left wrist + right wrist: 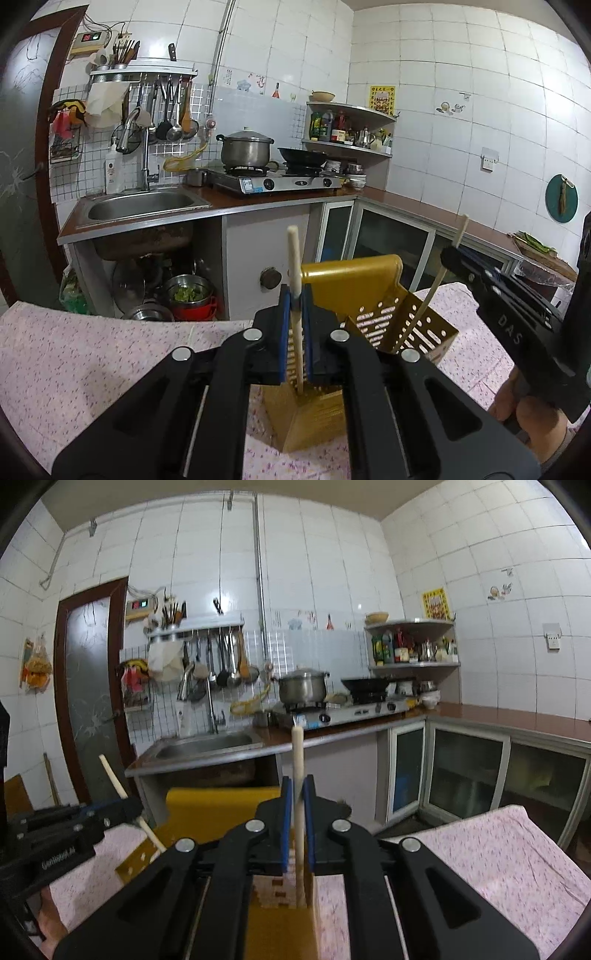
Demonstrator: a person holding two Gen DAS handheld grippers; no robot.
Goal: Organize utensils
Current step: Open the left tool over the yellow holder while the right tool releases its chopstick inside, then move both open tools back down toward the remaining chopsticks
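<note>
While each chopstick stands part-lowered in the holder (373,302): left gripper (295,317) clamps one chopstick (294,258), right gripper (297,812) another (297,760). Next: release, likely.

2 chopsticks (295,258) (436,284), 1 holder (354,284), 2 grippers (295,295) (297,797).

A: Lower end of the left chopstick (295,273) — lost behind the blue pads (283,332), then inside the yellow holder (354,280); tip not visible.

B: Same in the right wrist view. The right chopstick (297,775) is motion-blurred, bottom sunk in the holder.

A: Right gripper (456,254) runs off the right edge; hand (535,421) cut at lower right.

B: Labels on the shelf bottles (384,648) — too small to read.
</note>
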